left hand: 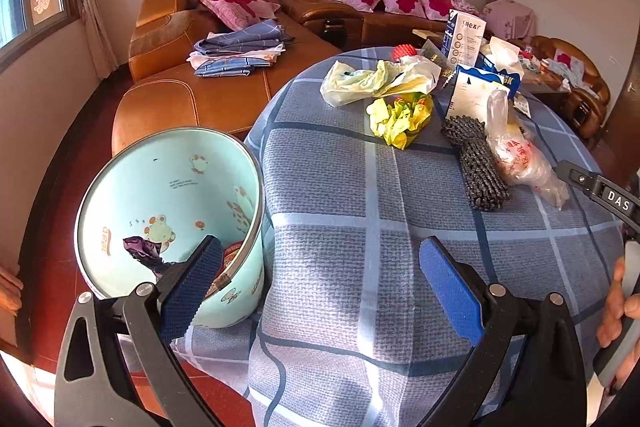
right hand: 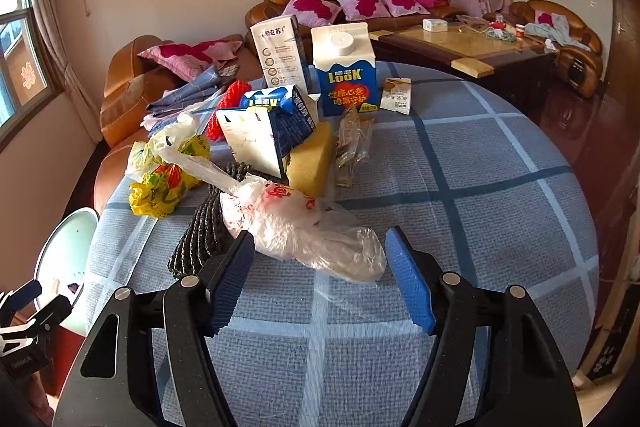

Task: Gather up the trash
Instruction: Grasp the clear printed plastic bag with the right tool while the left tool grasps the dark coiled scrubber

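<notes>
Trash near right tongs: we saw the clear plastic bag (right hand: 308, 239) with red print lying on the checked tablecloth (right hand: 480, 187), its crumpled end reaching between the blue pads of the right gripper (right hand: 320, 259).
Right tongs: we found the jaws apart; the left pad was very close to the bag, and we could not tell if it touched; the right pad stood just beside the bag's end.
Left tongs: we saw the left gripper (left hand: 320, 267) with jaws wide apart and nothing between them, only bare cloth; its left finger stood in front of the bin's rim.
Bin: we saw the mint bin (left hand: 168, 211) with frog pictures beside the table edge, below the cloth level, tilted toward the camera.
Bin contents: we noticed a purple wrapper (left hand: 142, 247) and a reddish piece, mostly hidden behind the finger.
Other trash on table: yellow bag (left hand: 400, 115), grey knitted cloth (left hand: 476, 163), pale bags, cartons at the far side.
Only in right view: the "LOOK" carton (right hand: 346, 75), the yellow sponge (right hand: 312, 159), a small white packet (right hand: 396, 95).
Only in left view: the inside of the bin; a hand (left hand: 618, 307) at the right edge.
</notes>
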`<state>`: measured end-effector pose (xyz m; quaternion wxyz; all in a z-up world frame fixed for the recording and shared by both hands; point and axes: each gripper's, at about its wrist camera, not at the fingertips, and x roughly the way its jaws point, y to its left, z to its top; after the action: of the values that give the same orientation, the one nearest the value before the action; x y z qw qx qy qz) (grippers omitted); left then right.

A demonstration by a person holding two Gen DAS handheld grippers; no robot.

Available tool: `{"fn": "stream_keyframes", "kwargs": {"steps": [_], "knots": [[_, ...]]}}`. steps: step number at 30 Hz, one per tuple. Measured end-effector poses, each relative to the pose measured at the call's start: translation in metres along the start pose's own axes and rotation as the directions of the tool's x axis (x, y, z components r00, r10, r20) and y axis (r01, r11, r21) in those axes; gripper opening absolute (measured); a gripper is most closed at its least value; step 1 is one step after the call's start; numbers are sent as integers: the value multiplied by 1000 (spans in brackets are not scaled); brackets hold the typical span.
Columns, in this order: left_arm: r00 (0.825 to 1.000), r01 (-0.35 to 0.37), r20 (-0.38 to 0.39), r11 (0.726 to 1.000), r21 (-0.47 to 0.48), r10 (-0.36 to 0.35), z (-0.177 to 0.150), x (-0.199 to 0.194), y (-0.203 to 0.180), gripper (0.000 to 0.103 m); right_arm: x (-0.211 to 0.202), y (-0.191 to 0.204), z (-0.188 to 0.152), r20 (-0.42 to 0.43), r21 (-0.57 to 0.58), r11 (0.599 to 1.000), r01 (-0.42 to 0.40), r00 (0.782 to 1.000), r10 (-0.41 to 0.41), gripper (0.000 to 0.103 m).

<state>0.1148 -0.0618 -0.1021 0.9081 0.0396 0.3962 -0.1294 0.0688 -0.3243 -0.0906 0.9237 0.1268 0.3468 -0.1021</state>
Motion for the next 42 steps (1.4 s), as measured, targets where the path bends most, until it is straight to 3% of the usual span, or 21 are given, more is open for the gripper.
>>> {"fn": "stream_keyframes", "kwargs": {"steps": [4, 7, 12, 15, 19, 25, 29, 34, 37, 39, 42], "knots": [[1000, 14, 9, 1000, 20, -14, 7, 3, -12, 97, 20, 17, 8, -33, -121, 992, -44, 999, 40, 69], [1000, 25, 10, 999, 32, -25, 10, 6, -19, 97, 42, 23, 8, -98, -147, 987, -60, 994, 46, 67], [999, 32, 3, 999, 40, -32, 13, 14, -29, 96, 53, 16, 3, -152, -97, 989, -112, 984, 97, 34], [998, 55, 4, 998, 41, -55, 15, 19, -36, 93, 42, 11, 1, -123, -77, 990, -115, 987, 105, 28], [998, 66, 15, 996, 65, -67, 20, 25, -51, 85, 14, 4, -3, -46, -39, 994, -101, 994, 99, 28], [994, 102, 22, 991, 92, -104, 36, 38, -89, 84, -20, -13, -10, 56, 30, 999, 36, 998, -38, 28], [994, 104, 7, 987, 120, -105, 46, 55, -117, 81, -30, -32, -16, 66, 79, 995, 59, 996, -64, 29], [989, 143, -53, 986, 86, -139, 52, 79, -138, 75, -32, -44, -22, 54, 126, 991, 45, 997, -53, 29], [990, 125, -75, 989, 81, -119, 51, 91, -144, 63, -31, -46, -25, 50, 137, 990, 38, 998, -45, 29], [988, 126, -105, 989, 77, -117, 48, 99, -145, 44, -32, -47, -26, 50, 144, 989, 34, 998, -42, 29], [982, 152, -121, 988, 32, -147, 49, 102, -137, 27, -31, -46, -26, 46, 151, 988, 25, 998, -32, 29]]}}
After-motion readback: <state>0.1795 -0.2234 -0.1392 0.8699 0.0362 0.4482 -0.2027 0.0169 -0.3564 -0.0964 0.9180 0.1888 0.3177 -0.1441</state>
